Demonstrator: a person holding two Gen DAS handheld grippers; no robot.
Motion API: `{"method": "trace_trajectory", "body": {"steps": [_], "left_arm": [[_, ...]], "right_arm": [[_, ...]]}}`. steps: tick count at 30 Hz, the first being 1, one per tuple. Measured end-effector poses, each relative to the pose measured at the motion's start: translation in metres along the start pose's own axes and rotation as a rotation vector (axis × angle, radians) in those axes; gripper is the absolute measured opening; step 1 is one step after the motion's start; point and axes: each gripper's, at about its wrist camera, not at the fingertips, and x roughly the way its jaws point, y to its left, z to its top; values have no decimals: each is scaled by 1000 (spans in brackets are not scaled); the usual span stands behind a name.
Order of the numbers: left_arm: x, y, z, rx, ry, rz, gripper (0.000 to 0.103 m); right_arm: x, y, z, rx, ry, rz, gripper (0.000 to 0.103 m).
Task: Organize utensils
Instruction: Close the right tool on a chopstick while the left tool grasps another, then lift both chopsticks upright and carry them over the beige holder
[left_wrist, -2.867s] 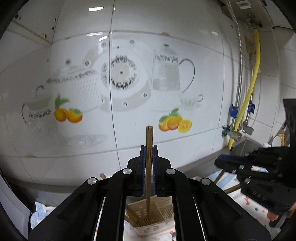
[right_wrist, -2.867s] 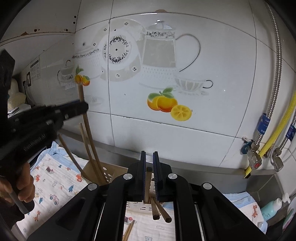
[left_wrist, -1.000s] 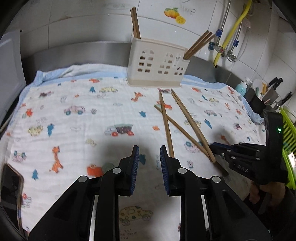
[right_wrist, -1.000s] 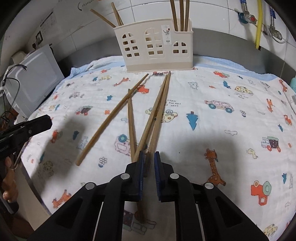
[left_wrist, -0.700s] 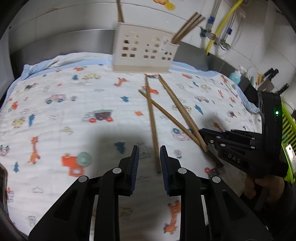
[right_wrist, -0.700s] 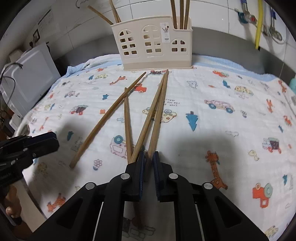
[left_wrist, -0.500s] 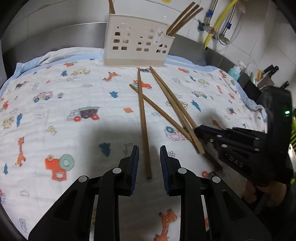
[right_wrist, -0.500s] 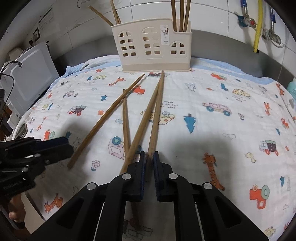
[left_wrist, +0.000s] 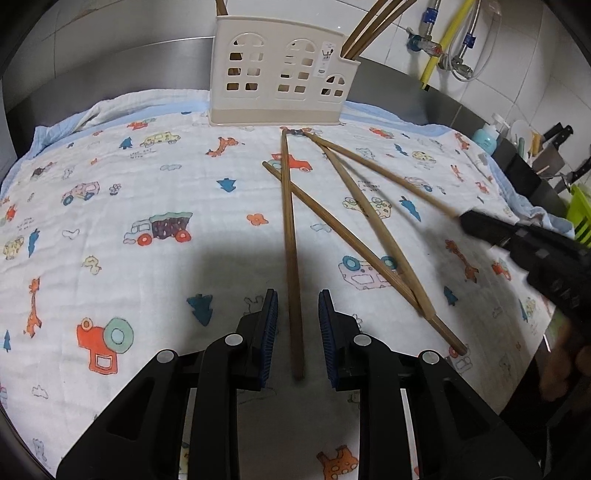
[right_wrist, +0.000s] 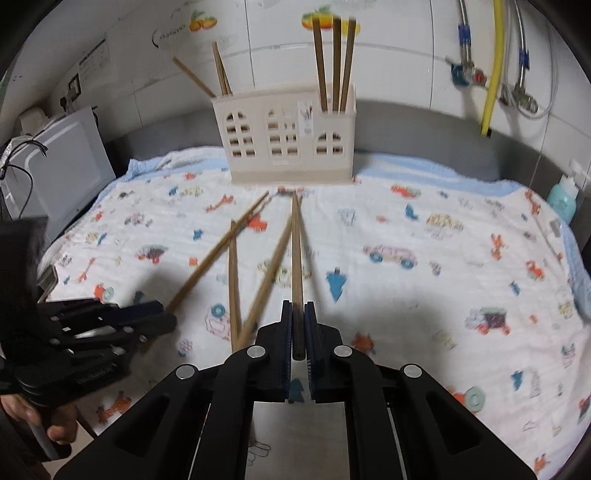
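Note:
A cream utensil holder (left_wrist: 280, 74) (right_wrist: 288, 140) stands at the back of the printed cloth, with several chopsticks upright in it. My left gripper (left_wrist: 297, 299) is open and low over the cloth. One chopstick (left_wrist: 290, 240) lies between its pads, untouched on both sides. My right gripper (right_wrist: 297, 310) is shut on another chopstick (right_wrist: 295, 251). That stick's near end is raised and its far tip points at the holder's base. In the left wrist view the right gripper (left_wrist: 465, 221) shows at the right edge. Two crossed chopsticks (left_wrist: 343, 243) (right_wrist: 232, 280) lie on the cloth between the grippers.
The cartoon-print cloth (left_wrist: 147, 184) covers the steel counter. A white appliance (right_wrist: 66, 166) stands at the left edge. A teal bottle (right_wrist: 563, 197), a knife block (left_wrist: 546, 147) and a green rack (left_wrist: 580, 218) stand at the right. A yellow hose (right_wrist: 493, 66) hangs on the tiled wall.
My left gripper came forward and down, so a lying chopstick now sits between its pads. My right gripper closed on its chopstick and lifted the near end off the cloth.

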Motion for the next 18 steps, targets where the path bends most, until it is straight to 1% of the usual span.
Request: {"method": "trace_trajectory", "body": {"steps": [1, 2, 3, 4, 6, 7, 9, 11, 14, 18], "left_arm": [[1, -3, 1, 10, -1, 19, 22], [2, -6, 1, 25, -3, 42, 19], [3, -10, 0, 47, -3, 86, 10], [4, -12, 1, 59, -2, 104, 9], [4, -11, 3, 51, 3, 99, 8], [3, -9, 3, 46, 4, 96, 6], [2, -3, 5, 29, 11, 73, 6], [0, 0, 6, 23, 14, 66, 5], [-12, 3, 10, 33, -8, 69, 5], [-37, 9, 26, 46, -63, 57, 6]], "right_arm": [[-4, 0, 3, -4, -12, -1, 6], [-9, 0, 7, -9, -27, -2, 6], [-15, 1, 12, -16, -41, -2, 6], [-19, 1, 17, -22, -53, -2, 6], [-30, 2, 28, -38, -78, 1, 6], [-33, 3, 32, -44, -85, 4, 6], [-40, 4, 43, -59, -102, 11, 6], [-45, 6, 51, -74, -113, 8, 6], [-54, 7, 67, -97, -133, 9, 6], [-66, 7, 88, -124, -152, 22, 6]]}}
